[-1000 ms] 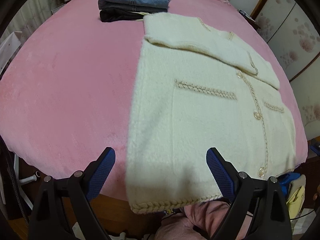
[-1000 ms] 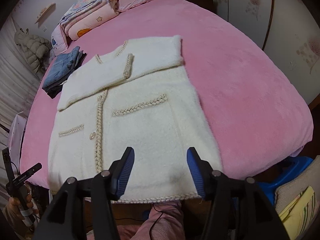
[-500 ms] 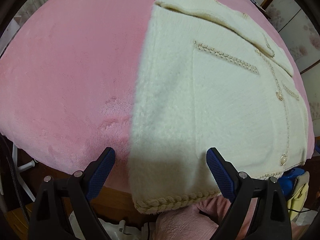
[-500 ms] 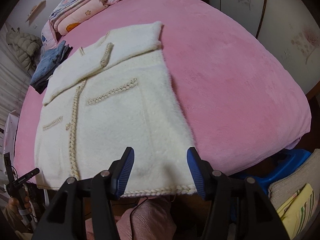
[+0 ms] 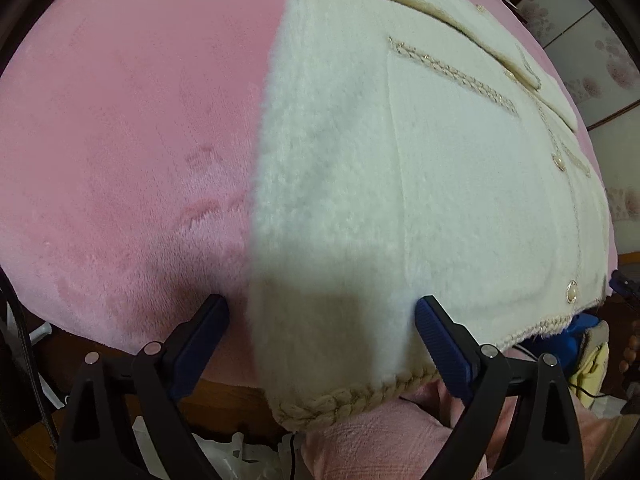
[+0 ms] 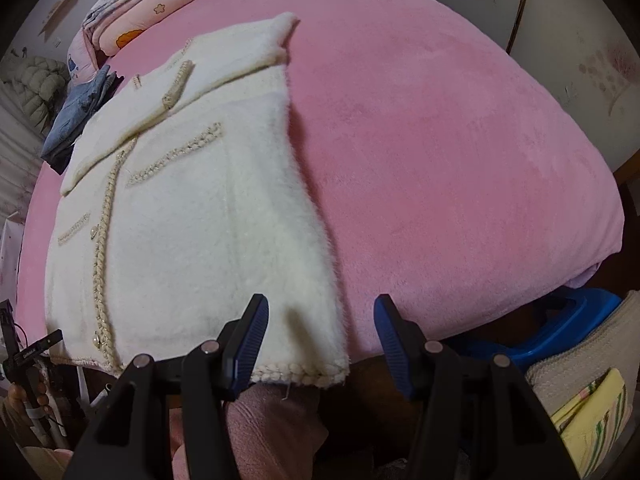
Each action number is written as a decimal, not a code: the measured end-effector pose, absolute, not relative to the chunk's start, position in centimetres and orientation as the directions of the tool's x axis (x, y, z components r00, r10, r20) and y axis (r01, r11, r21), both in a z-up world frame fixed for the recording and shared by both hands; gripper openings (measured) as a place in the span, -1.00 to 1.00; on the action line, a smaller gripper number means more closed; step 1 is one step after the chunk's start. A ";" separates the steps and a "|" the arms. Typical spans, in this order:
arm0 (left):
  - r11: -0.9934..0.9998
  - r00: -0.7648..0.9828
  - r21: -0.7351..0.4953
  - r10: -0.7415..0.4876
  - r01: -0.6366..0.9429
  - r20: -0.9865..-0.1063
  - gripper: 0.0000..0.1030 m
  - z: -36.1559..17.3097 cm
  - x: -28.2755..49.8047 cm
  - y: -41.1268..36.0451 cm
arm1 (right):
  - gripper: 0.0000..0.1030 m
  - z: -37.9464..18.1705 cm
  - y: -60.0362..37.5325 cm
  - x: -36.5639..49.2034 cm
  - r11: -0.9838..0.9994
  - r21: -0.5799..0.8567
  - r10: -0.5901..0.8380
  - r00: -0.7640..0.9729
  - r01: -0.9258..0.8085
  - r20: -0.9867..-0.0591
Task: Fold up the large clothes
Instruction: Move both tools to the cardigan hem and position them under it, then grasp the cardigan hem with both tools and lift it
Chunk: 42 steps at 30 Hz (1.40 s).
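A cream fluffy cardigan [image 5: 400,184] with braided trim and pearl buttons lies flat on a pink bed [image 5: 120,140], sleeves folded across its chest. Its braided hem hangs at the bed's near edge. My left gripper [image 5: 320,312] is open, its blue pads straddling the cardigan's left hem corner, one fingertip [image 5: 216,308] over the pink cover, the other on the fleece. In the right wrist view the cardigan [image 6: 192,232] fills the left half, and my right gripper [image 6: 320,312] is open around its right hem corner [image 6: 332,364]. Neither pair of pads presses on the cloth.
Folded jeans [image 6: 76,116] and patterned bedding [image 6: 136,16] lie at the far end of the bed. A blue plastic object [image 6: 560,324] and a yellow striped cloth [image 6: 588,424] sit on the floor to the right. A person's pink-clad legs [image 5: 380,440] are below the hem.
Both grippers came down and closer to the cardigan's hem, so it now looms larger and the corners sit between the open jaws. The cardigan itself has not moved.
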State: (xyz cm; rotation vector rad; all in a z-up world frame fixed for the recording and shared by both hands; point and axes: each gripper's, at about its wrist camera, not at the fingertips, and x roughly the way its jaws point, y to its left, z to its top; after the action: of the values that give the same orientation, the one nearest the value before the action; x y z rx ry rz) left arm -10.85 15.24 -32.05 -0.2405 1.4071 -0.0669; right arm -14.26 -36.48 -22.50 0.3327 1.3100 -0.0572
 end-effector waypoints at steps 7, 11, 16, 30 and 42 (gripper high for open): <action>0.956 0.133 -0.276 -0.262 -0.098 -0.956 0.87 -33.1 -12.1 15.9 | 0.07 -24.8 -37.9 -14.9 0.921 0.309 0.256 0.230 0.238 -0.939; 0.950 0.144 -0.300 -0.285 -0.091 -0.948 0.87 -33.4 -12.6 16.3 | 0.06 -25.9 -37.2 -14.6 0.895 0.403 0.365 0.206 0.193 -0.908; 0.944 0.155 -0.323 -0.310 -0.069 -0.938 0.79 -33.2 -13.3 16.9 | -0.19 -26.6 -35.3 -14.1 0.914 0.389 0.368 0.164 0.113 -0.915; 0.962 0.072 -0.263 -0.257 -0.080 -0.964 -0.75 -31.9 -12.7 15.8 | -0.75 -26.7 -32.4 -12.5 0.955 0.286 0.278 0.096 0.083 -0.956; 0.866 0.207 -0.439 -0.396 -0.238 -0.894 -0.82 -20.1 -9.8 16.0 | -0.80 -13.2 -30.4 -11.1 0.944 0.323 0.294 0.273 0.069 -0.916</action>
State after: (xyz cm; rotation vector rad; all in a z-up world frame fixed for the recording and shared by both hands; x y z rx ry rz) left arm -9.81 16.02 -20.09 -0.5557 1.3786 -0.1181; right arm -11.13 -30.43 -13.25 0.3273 1.2915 0.1549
